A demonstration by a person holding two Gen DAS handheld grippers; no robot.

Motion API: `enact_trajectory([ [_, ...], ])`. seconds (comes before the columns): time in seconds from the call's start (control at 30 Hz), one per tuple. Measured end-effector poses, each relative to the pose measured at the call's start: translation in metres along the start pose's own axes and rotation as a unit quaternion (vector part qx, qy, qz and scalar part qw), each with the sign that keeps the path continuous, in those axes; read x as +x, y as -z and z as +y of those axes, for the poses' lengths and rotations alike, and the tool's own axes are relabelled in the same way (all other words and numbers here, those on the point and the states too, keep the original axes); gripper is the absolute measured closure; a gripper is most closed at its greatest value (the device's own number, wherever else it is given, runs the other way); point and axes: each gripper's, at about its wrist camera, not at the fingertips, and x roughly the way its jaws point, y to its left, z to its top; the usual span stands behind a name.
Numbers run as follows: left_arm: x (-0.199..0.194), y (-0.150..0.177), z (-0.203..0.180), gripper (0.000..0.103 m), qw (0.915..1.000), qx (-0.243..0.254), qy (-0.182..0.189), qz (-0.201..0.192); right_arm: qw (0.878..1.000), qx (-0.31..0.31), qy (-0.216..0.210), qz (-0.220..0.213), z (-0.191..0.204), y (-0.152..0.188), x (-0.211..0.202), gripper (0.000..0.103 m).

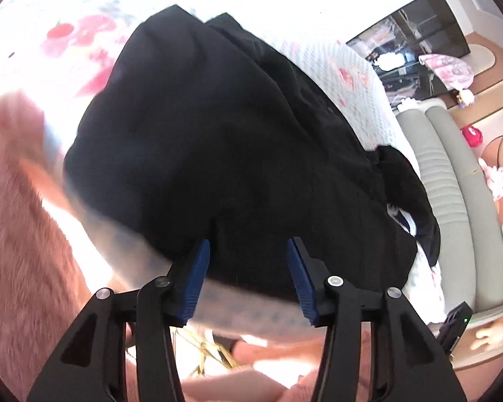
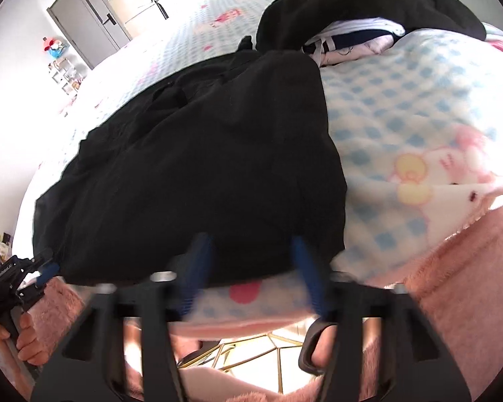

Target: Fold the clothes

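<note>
A black garment (image 1: pixel 218 140) (image 2: pixel 191 167) lies spread on a bed covered by a blue-checked blanket (image 2: pixel 402 117). In the left wrist view my left gripper (image 1: pixel 248 246) is open just above the garment's near edge, its blue pads apart with nothing pinched between them. It also shows at the far left of the right wrist view, where a hand holds the left gripper (image 2: pixel 48 269) at the garment's near left corner. My right gripper (image 2: pixel 249 239) is blurred and open over the near edge further right. Its pads are spread and nothing is held.
A second black garment (image 2: pixel 352 3) lies over white and navy clothes at the far end of the bed. Pink fluffy sleeves (image 1: pixel 16 234) (image 2: pixel 452 284) frame the near side. A grey padded headboard (image 1: pixel 446 184) is at the right. A gold wire frame (image 2: pixel 251 351) sits below the bed edge.
</note>
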Motion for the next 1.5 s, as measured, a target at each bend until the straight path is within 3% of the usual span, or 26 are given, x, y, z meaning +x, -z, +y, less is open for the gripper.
enact_trajectory([
  [0.27, 0.015, -0.008, 0.024, 0.048, 0.9980, -0.031, -0.055, -0.009, 0.994, 0.039, -0.047, 0.090, -0.015, 0.017, 0.033, 0.035],
  [0.4, 0.020, -0.023, 0.031, 0.048, 0.9963, -0.031, -0.072, -0.035, 0.995, 0.063, -0.052, 0.055, -0.030, 0.007, 0.034, 0.035],
  [0.57, -0.019, -0.036, 0.019, 0.059, 0.9934, 0.002, -0.035, -0.109, 0.997, 0.062, -0.050, -0.012, -0.038, -0.013, 0.015, 0.042],
  [0.73, -0.055, -0.041, 0.021, 0.061, 0.9827, 0.024, -0.064, -0.172, 0.997, 0.067, -0.036, 0.023, -0.045, -0.006, 0.033, 0.045],
  [0.87, -0.052, -0.049, 0.035, 0.060, 0.9882, 0.031, -0.095, -0.117, 0.995, 0.080, -0.041, 0.050, -0.054, -0.002, 0.044, 0.045],
  [0.97, -0.041, -0.039, 0.046, 0.060, 0.9987, -0.024, -0.015, -0.042, 0.998, 0.057, -0.016, 0.033, -0.049, -0.007, 0.037, 0.045],
  [1.03, -0.027, -0.022, 0.041, 0.057, 0.9979, -0.053, 0.036, -0.010, 0.999, 0.047, -0.006, 0.025, -0.046, -0.008, 0.033, 0.045],
  [1.07, -0.019, -0.014, 0.034, 0.057, 0.9986, -0.045, 0.029, -0.002, 0.998, 0.049, -0.015, 0.029, -0.046, -0.009, 0.033, 0.045],
  [1.13, -0.002, -0.005, 0.024, 0.056, 0.9995, -0.028, 0.013, -0.006, 0.996, 0.051, -0.051, 0.055, -0.042, -0.002, 0.041, 0.042],
  [1.17, 0.005, -0.004, 0.027, 0.055, 0.9983, -0.045, 0.037, -0.007, 0.995, 0.042, -0.065, 0.068, -0.036, -0.002, 0.046, 0.037],
  [1.23, 0.025, -0.008, 0.033, 0.042, 0.9926, -0.084, 0.088, -0.007, 0.993, 0.010, -0.081, 0.081, -0.022, -0.003, 0.054, 0.036],
  [1.33, 0.039, -0.006, 0.033, 0.042, 0.9898, -0.111, 0.088, -0.017, 0.995, -0.019, -0.071, 0.064, -0.009, -0.015, 0.055, 0.036],
  [1.43, 0.046, 0.000, 0.030, 0.039, 0.9888, -0.115, 0.088, -0.034, 0.997, 0.026, -0.073, 0.031, -0.022, -0.012, 0.042, 0.037],
  [1.5, 0.046, 0.007, 0.046, 0.037, 0.9915, -0.096, 0.079, -0.040, 0.998, 0.049, -0.049, 0.009, -0.034, -0.005, 0.033, 0.037],
])
